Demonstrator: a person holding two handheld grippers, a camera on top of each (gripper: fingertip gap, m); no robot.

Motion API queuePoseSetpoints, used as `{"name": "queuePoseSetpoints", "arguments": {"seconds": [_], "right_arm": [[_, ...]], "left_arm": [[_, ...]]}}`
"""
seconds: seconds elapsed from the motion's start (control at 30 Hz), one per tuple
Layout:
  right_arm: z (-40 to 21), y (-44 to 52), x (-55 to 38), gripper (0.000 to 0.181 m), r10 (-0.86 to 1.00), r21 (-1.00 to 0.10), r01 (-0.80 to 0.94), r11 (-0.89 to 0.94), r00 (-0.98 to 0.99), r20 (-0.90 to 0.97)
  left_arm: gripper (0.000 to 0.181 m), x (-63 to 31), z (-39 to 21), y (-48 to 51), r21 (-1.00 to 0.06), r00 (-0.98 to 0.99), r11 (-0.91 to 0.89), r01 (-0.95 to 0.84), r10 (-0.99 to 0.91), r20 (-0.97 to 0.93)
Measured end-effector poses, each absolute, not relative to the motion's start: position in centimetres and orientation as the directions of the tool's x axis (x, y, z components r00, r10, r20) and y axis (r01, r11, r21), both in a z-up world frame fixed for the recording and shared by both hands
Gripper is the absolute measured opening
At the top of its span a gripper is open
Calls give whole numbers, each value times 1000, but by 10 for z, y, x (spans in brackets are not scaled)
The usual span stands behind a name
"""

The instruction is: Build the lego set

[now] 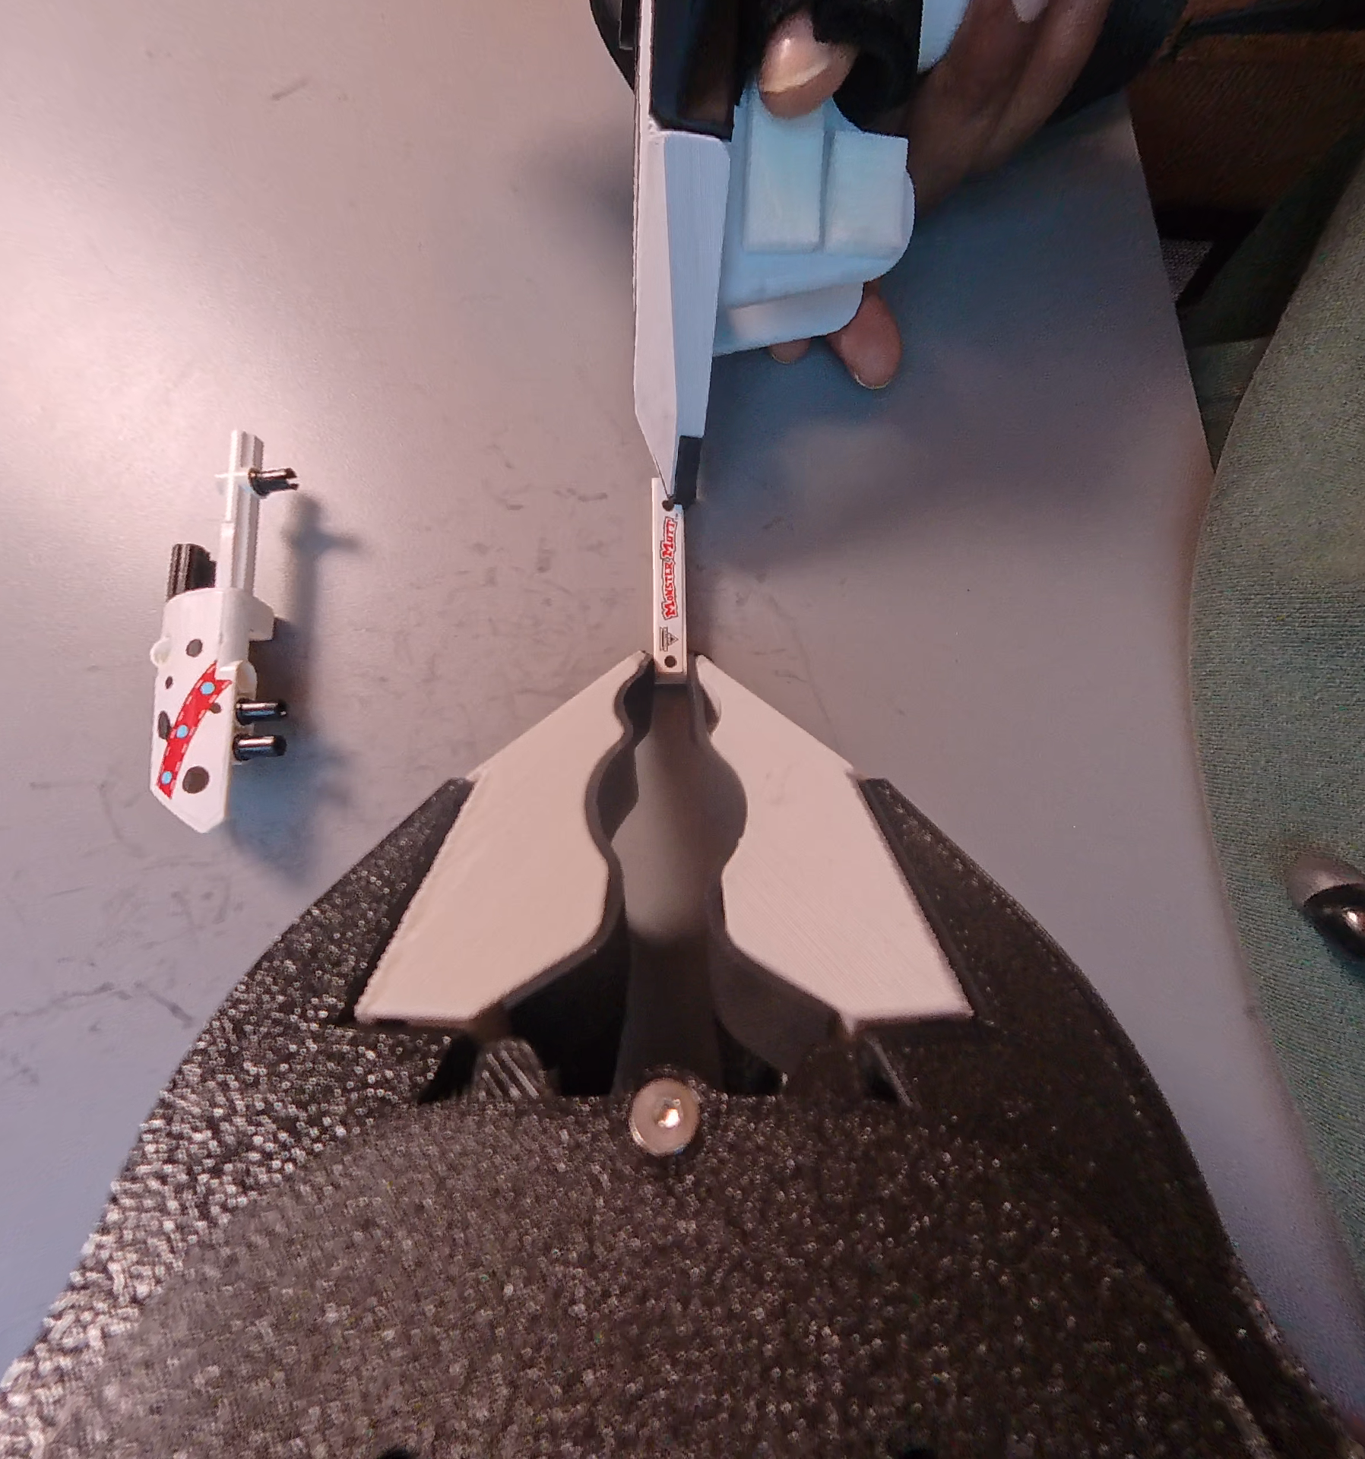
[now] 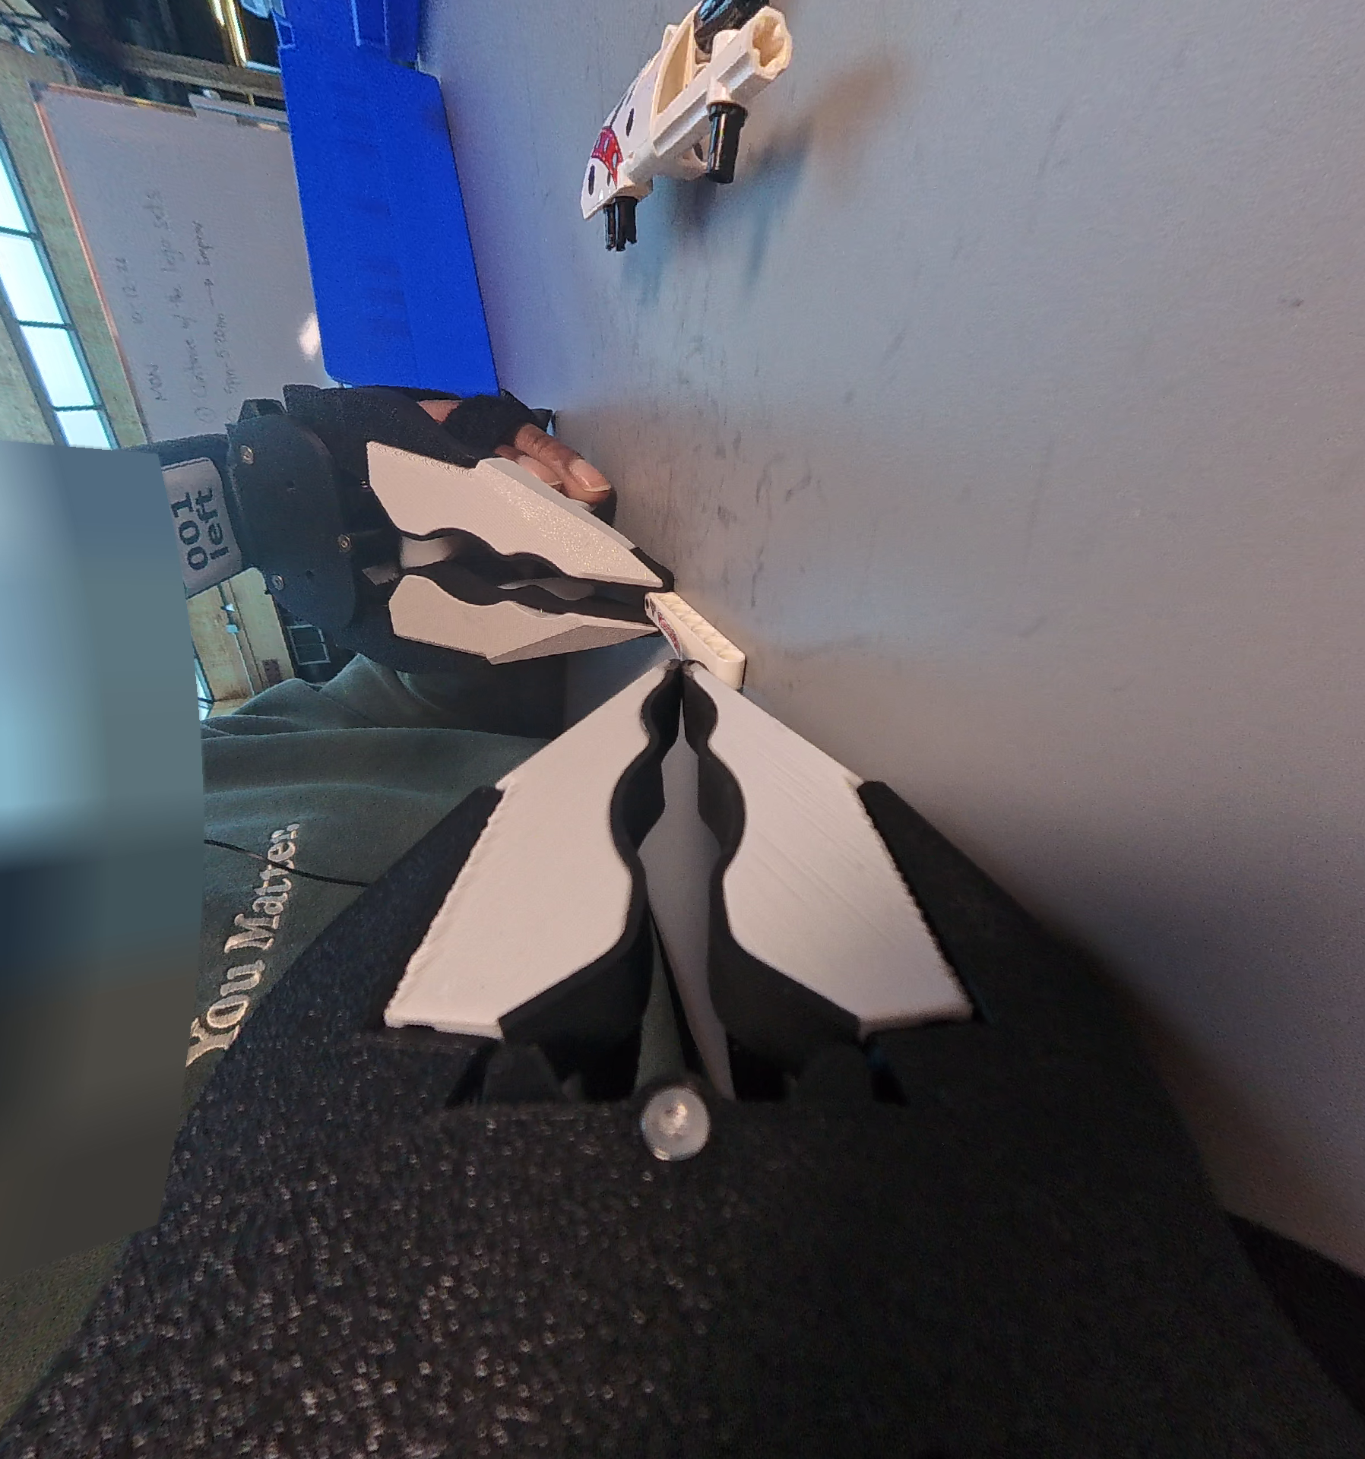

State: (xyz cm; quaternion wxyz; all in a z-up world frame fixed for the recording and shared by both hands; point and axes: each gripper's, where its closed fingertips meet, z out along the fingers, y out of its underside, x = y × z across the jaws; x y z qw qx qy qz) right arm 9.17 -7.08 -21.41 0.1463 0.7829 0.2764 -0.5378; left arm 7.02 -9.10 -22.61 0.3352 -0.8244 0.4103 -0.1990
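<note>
Two grippers are meeting on one slim white lego beam with a printed sticker point(image 1: 671, 588), each at an end of it. Well to the left on the desk, a white lego sub-assembly with black spots, a red band and black pins point(image 1: 204, 669) is lying apart from both tools. The left gripper point(image 1: 673, 675) is sitting nearly closed, its white plastic fingers point(image 1: 537, 821) clenching the near end of the beam just above the desk. Beyond it, the right gripper point(image 1: 681, 488) is coming down with its tip at the beam's far end, fingers pressed almost together; whether it is truly pinching the beam, I cannot tell. A hand in a black fingerless glove point(image 1: 829, 87) is gripping its handle. The grey, scuffed desk point(image 1: 348, 276) is carrying everything. A blue plastic bin point(image 2: 383, 229) and a whiteboard point(image 2: 182, 253) are standing behind it.
</note>
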Motion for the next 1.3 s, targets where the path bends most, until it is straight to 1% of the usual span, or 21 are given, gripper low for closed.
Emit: {"name": "queuePoseSetpoints", "arguments": {"seconds": [0.43,0.57,0.67,0.8,1.1,1.3], "right_arm": [[-214,-71,91,0,274,-67,590,-805,270,-923],[-214,-71,91,0,273,-66,590,-805,270,-923],[-214,-71,91,0,273,-66,590,-805,269,-923],[-214,-71,91,0,273,-66,590,-805,269,-924],[-214,-71,91,0,277,-71,590,-804,267,-923],[-215,-71,91,0,275,-69,591,-804,266,-924]], "left_arm": [[9,71,-226,-92,-717,581,-437,-543,-812,55],[15,69,-225,-91,-717,587,-441,-541,-808,55],[15,69,-217,-90,-743,586,-436,-508,-807,72],[11,76,-202,-93,-793,559,-405,-456,-823,99],[12,78,-218,-95,-751,550,-406,-521,-832,68],[13,78,-219,-95,-745,549,-394,-538,-835,45]]}}
